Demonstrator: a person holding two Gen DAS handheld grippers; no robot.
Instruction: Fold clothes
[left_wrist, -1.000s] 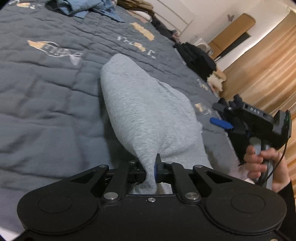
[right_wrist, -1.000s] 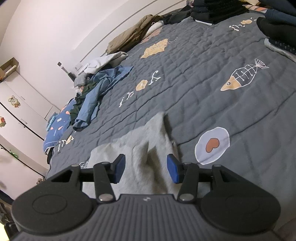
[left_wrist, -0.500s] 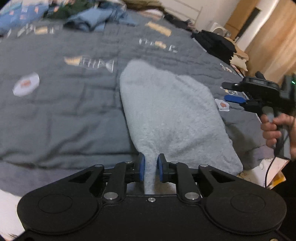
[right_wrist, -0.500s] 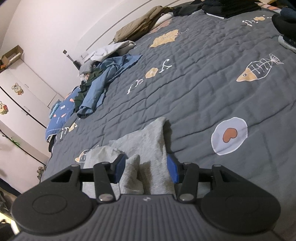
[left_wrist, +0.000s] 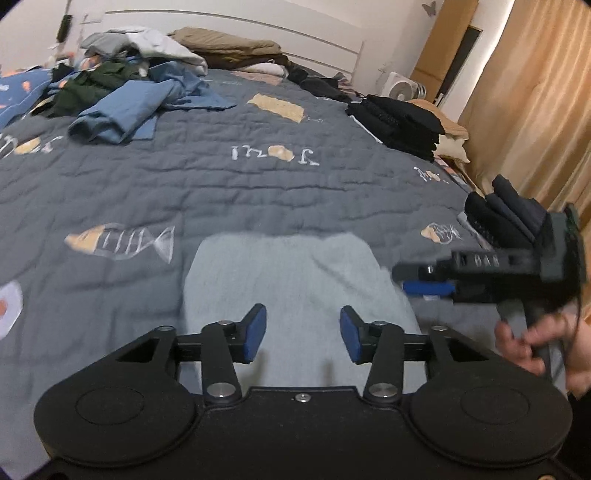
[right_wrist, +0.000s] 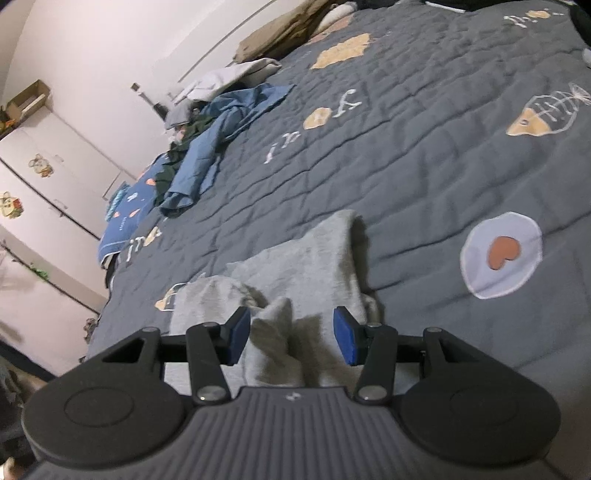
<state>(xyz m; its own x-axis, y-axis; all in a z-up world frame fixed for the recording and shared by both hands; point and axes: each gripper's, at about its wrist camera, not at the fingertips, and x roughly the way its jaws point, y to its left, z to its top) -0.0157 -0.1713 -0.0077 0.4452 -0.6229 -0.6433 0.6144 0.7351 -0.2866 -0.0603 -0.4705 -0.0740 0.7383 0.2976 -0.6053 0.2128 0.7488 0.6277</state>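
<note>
A light grey garment (left_wrist: 295, 280) lies folded flat on the dark grey quilt (left_wrist: 221, 184), close to the bed's near edge. My left gripper (left_wrist: 303, 336) hovers open just above its near part, with nothing between the blue pads. In the right wrist view the same grey garment (right_wrist: 306, 266) looks rumpled, one fold rising between the fingers. My right gripper (right_wrist: 291, 336) is open over it, and it also shows at the right of the left wrist view (left_wrist: 428, 280), held by a hand (left_wrist: 535, 343).
A heap of unfolded clothes, blue on top (left_wrist: 136, 99), lies at the far left of the bed. A stack of folded black clothes (left_wrist: 399, 122) sits at the far right edge. A curtain (left_wrist: 535, 110) hangs to the right.
My left gripper has let go of the grey garment and opened wide; the garment now lies flat. The left view has swung up towards the headboard. The right gripper stays open.
</note>
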